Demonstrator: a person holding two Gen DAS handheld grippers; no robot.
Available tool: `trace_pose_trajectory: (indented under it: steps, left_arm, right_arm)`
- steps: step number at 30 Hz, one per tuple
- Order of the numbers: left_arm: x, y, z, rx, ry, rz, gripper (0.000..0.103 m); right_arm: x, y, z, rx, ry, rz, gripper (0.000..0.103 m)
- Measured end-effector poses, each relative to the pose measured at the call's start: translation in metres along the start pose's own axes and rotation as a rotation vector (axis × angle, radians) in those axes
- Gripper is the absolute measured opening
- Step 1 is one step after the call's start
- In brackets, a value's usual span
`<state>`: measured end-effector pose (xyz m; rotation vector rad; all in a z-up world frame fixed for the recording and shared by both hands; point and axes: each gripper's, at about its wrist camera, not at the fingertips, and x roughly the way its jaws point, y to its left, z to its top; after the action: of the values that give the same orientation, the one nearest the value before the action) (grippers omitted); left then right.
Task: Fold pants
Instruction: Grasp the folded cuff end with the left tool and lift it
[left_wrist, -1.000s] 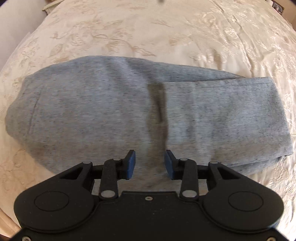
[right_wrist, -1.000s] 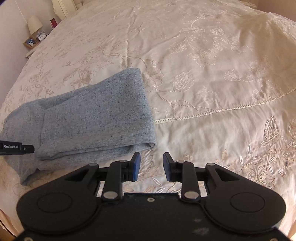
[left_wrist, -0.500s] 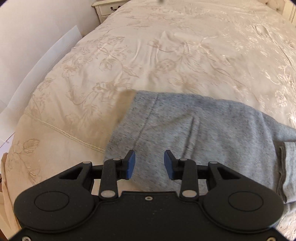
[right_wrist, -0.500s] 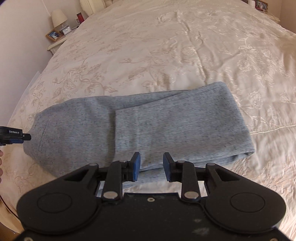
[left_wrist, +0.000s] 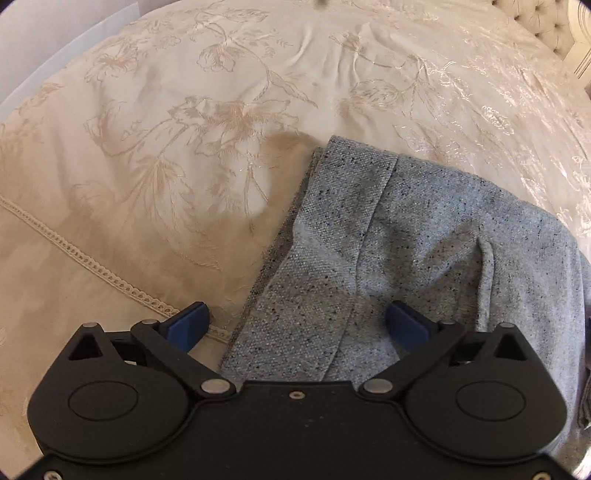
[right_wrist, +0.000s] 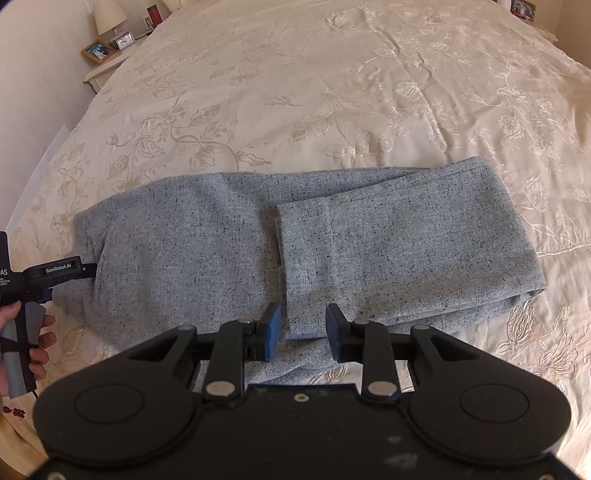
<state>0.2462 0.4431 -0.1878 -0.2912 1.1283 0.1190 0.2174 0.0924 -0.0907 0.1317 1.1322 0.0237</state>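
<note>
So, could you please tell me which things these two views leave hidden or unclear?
- Left wrist view: the pants run off the right edge and under the left gripper body, so their far end is unseen.
- Right wrist view: the near hem is covered by the right gripper.
- Right wrist view: the picture frame and clock on the nightstand are too small to read.
- Right wrist view: the hand is cut off by the left edge.

one pair of grey pants (right_wrist: 258, 251) lies folded on one cream bedspread (right_wrist: 332, 92). two grippers show: the left gripper (left_wrist: 295, 326) and the right gripper (right_wrist: 301, 332). one hand (right_wrist: 22, 347) is visible. on one nightstand (right_wrist: 103, 70) stand one lamp (right_wrist: 110, 16), one clock (right_wrist: 125, 40) and one picture frame (right_wrist: 96, 50).
</note>
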Motion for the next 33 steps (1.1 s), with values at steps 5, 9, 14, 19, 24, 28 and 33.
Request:
trace_pose_trajectory:
  steps: [5,9,14,19,24,28,33]
  left_arm:
    - [0.005,-0.002,-0.001,0.050,-0.016,-0.026,0.103]
    - [0.007,0.001,0.005,0.025,-0.001,-0.074,0.096]
    - [-0.021,-0.006,0.006,-0.041,-0.055,-0.132,0.032]
    - [-0.059,-0.022,0.007,-0.038,-0.124,-0.112,0.025]
    - [-0.091,-0.044,0.006,0.014,-0.180,-0.105,0.024]
    - [-0.102,-0.064,0.009,0.058,-0.205,-0.088,0.024]
    - [-0.114,-0.082,0.008,0.071,-0.228,-0.054,0.023]
  right_arm:
    - [0.009,0.013,0.004,-0.025,0.021,0.001,0.030]
    - [0.014,0.020,0.008,-0.039,0.028,0.008,0.030]
    - [0.017,0.017,0.009,-0.034,0.039,0.012,0.030]
    - [0.025,0.008,0.023,-0.037,0.016,0.017,0.030]
    - [0.062,0.010,0.059,-0.091,-0.025,0.031,0.030]
    - [0.107,0.017,0.087,-0.094,-0.013,0.078,0.030]
    - [0.172,0.015,0.106,-0.067,0.057,0.079,0.028]
